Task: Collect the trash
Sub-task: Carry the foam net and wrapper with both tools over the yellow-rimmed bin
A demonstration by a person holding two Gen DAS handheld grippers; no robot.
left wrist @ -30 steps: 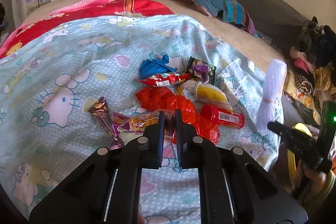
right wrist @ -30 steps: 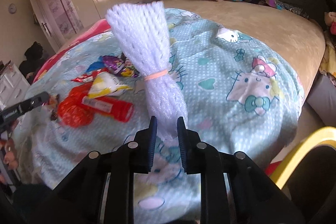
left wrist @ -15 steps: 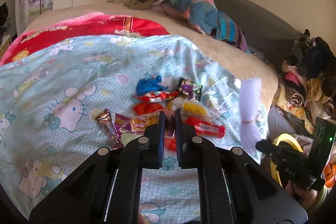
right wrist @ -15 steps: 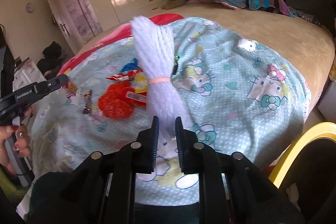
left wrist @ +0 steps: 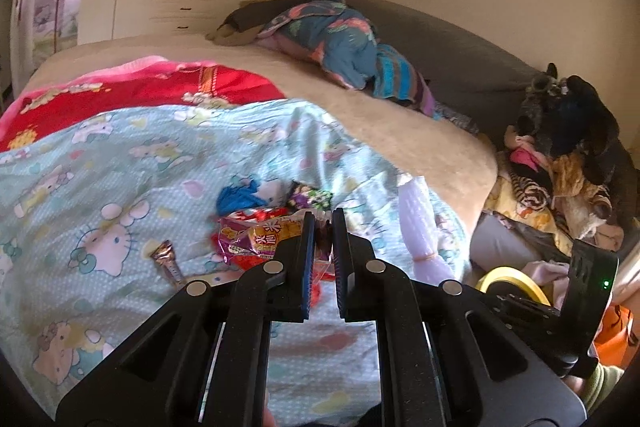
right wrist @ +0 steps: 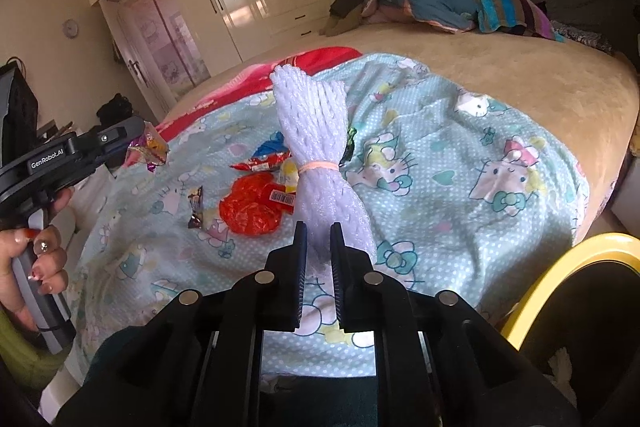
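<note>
On the left we hold the left gripper, clenched on a pink and yellow snack wrapper lifted clear of the pale blue cartoon-print blanket. Below it, litter lies on the blanket: a small brown wrapper, a blue wrapper, a dark purple packet and a red plastic bag. Further right, our right gripper has its jaws just closing, grasping the lower end of a white foam net bundle tied with a peach rubber band. At the far right sits a bin with a yellow rim.
</note>
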